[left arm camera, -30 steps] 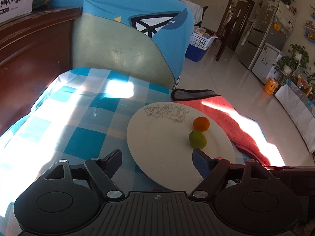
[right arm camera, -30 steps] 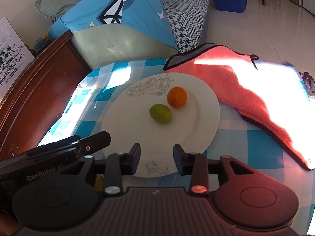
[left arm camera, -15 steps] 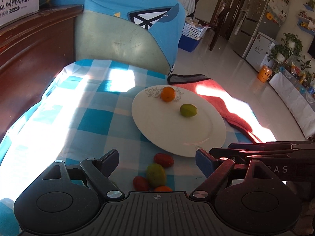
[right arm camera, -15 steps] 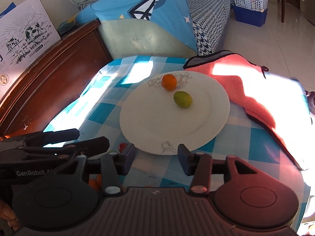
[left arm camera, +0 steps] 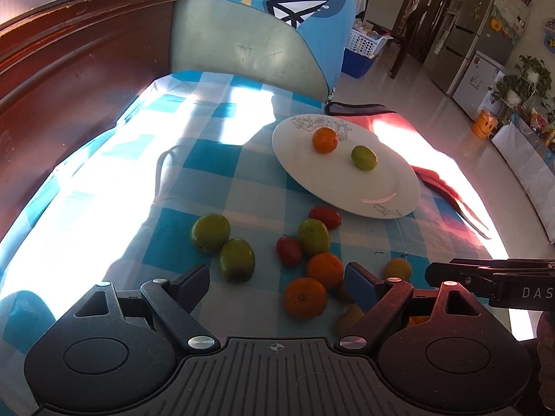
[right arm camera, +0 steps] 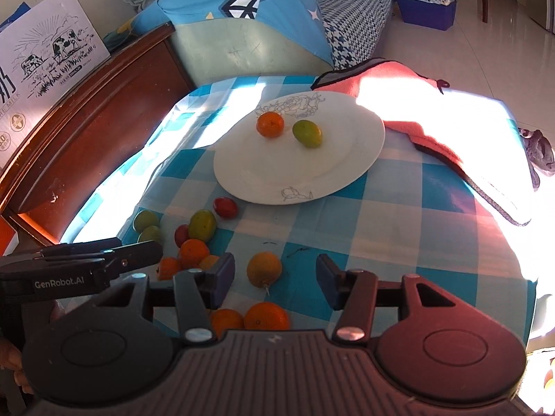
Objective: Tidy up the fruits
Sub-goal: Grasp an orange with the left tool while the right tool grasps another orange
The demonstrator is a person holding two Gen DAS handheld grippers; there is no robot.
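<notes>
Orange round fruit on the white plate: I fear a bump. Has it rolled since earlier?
Yes. The orange round fruit has rolled left, from right of the rose drawing on the white plate to its left side.

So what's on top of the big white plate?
On the white plate sit two fruits: an orange one and a green one, apart from each other. The rest is bare, with flower drawings. What is under the plate is covered.

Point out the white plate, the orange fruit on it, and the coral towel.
white plate [right arm camera: 312,170]: right wrist view, bare centre of its face.
orange fruit [right arm camera: 270,124]: right wrist view, middle of its peel.
coral towel [right arm camera: 388,83]: right wrist view, sunlit upper part.
</notes>
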